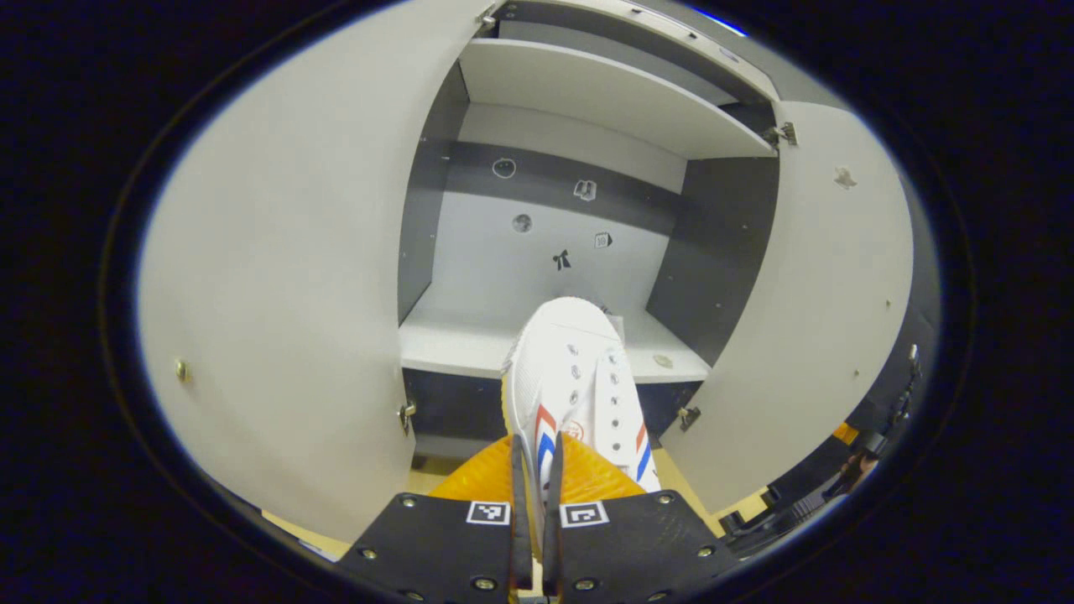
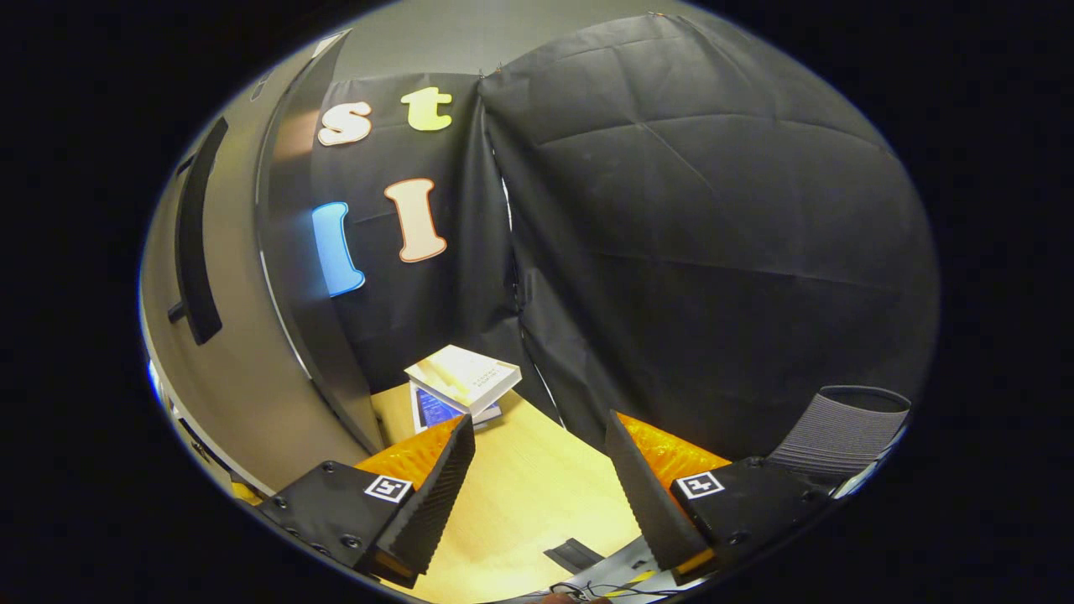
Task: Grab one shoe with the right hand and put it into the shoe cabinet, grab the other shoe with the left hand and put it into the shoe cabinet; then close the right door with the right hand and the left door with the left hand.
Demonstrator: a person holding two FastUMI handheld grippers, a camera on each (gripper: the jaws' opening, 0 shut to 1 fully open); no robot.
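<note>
- In the left gripper view, a shoe cabinet stands straight ahead with both doors swung wide open.
- The left door is a pale panel on the left of that view; the right door is a pale panel on the right.
- Inside, the cabinet has dark grey side walls, a pale back panel with a few small stickers, an upper shelf and a pale lower shelf.
- Below the cabinet a strip of light wooden floor shows.
- The left gripper is nearly closed, its two dark fingers pressed on the heel end of a white shoe with red and blue stripes.
- The shoe points toe first into the cabinet; its toe is over the front edge of the lower shelf, and whether it touches the shelf cannot be told.
- In the right gripper view, the black cloth wall of the booth fills most of the background, with a grey panel curving along the left.
- The same light wooden floor lies below, and a small stack of books sits on it near the foot of the cloth.
- A ribbed grey object shows at the lower right edge.
- The right gripper is spread wide, fingers well apart, holding nothing and touching nothing.
</note>
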